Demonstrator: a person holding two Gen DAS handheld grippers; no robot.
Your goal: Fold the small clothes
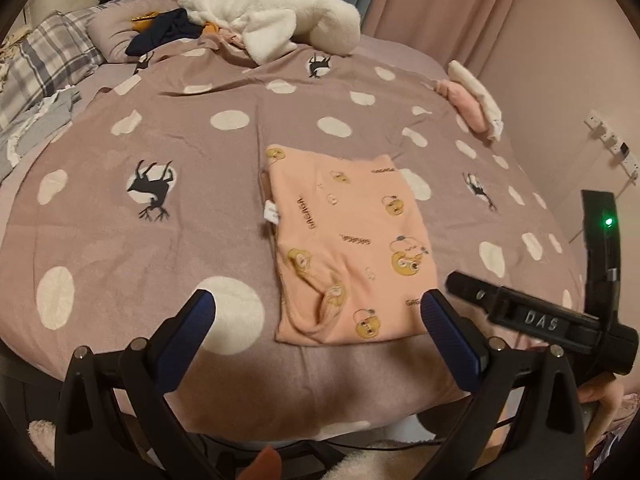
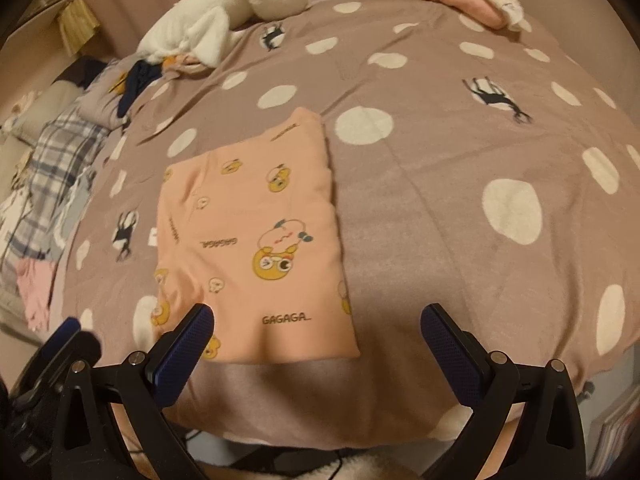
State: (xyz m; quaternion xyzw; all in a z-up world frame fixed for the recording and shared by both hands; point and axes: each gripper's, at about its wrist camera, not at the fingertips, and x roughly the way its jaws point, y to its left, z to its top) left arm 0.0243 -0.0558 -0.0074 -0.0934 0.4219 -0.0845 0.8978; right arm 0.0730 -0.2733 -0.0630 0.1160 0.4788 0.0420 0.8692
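Folded peach cartoon-print cotton garment (image 2: 256,240) lies flat on the dotted mauve bedspread (image 2: 440,200), just ahead of the left gripper (image 1: 320,312) and right gripper (image 2: 318,320); both spread wide, empty, apparently releasing it.

The right tongs (image 2: 318,318) hang wide apart and empty above the folded peach garment (image 2: 256,236) on the dotted bedspread (image 2: 440,184).

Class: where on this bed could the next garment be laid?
Free: polka-dot mauve bedspread right of the folded peach cartoon-print garment, and to its left. Crowded: far end, with white fluffy plush, and the pink-and-white folded stack.
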